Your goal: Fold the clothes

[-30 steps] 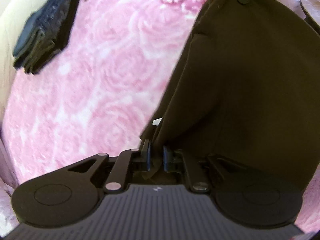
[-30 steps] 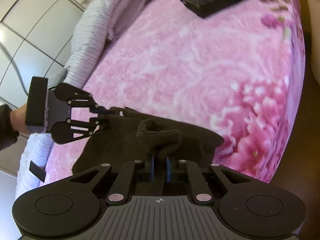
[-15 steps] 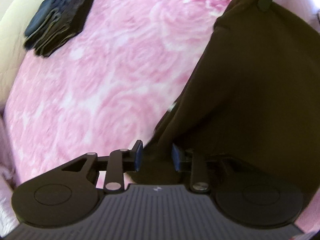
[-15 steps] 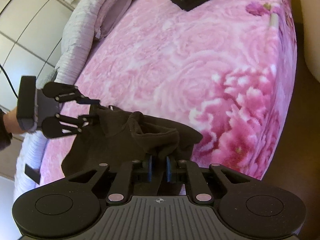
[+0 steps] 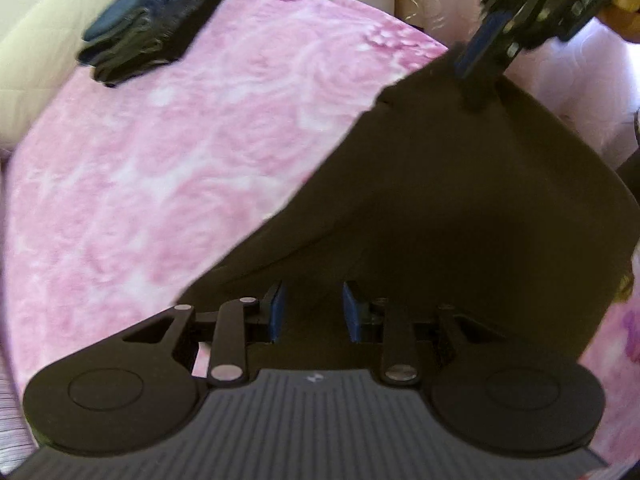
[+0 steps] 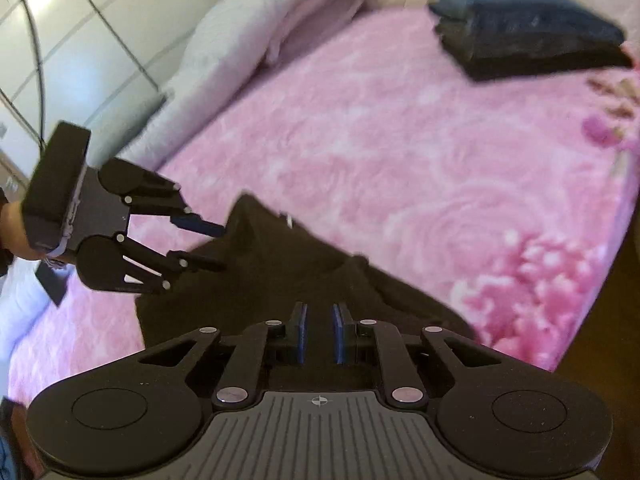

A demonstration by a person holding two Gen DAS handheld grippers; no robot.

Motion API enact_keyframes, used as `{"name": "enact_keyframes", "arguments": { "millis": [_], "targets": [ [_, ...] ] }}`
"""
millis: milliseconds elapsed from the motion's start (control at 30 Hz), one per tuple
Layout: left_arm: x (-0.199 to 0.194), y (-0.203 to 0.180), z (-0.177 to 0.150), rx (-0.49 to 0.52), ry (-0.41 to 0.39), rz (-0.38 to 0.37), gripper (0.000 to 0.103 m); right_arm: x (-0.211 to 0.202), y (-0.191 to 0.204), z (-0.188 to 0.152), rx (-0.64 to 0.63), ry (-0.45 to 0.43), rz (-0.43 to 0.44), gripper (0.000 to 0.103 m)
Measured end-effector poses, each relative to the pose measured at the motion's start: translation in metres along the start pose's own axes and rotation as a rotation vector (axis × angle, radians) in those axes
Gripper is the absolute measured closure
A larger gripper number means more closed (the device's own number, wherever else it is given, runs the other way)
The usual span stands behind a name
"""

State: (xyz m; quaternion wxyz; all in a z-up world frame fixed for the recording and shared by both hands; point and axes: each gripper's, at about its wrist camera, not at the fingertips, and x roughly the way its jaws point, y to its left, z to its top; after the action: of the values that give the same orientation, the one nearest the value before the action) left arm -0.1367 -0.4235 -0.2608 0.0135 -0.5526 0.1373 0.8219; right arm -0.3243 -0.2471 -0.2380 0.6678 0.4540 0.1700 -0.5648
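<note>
At 6 o'clock on pink bed (image 6: pixel 400 152): left gripper (image 5: pixel 312 312), right gripper (image 6: pixel 319 334) jaws now spread, dark garment (image 5: pixel 460 220) released; fold laid; folded stack (image 6: pixel 528 32) at 1 o'clock.

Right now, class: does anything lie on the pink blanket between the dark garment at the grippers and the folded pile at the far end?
Nothing visible does. Between the dark garment and the folded pile only bare pink blanket shows.
</note>
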Motion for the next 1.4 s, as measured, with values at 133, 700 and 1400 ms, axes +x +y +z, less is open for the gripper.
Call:
{"name": "enact_keyframes", "arguments": {
  "millis": [133,700,1400],
  "targets": [
    [0.031,0.017,-0.013,-0.127,0.022,-0.020,0.049,0.023,-0.031,-0.001,-0.016,0.056,-0.088,0.090],
    [0.020,0.019,-0.053,-0.378,0.076,0.036,0.063,0.042,-0.022,-0.009,-0.128,0.191,-0.025,0.084],
    [-0.032,-0.062,-0.113,-0.386,0.173,0.144,0.071,0.034,0.053,-0.018,-0.413,0.109,-0.157,0.021]
  ]
}}
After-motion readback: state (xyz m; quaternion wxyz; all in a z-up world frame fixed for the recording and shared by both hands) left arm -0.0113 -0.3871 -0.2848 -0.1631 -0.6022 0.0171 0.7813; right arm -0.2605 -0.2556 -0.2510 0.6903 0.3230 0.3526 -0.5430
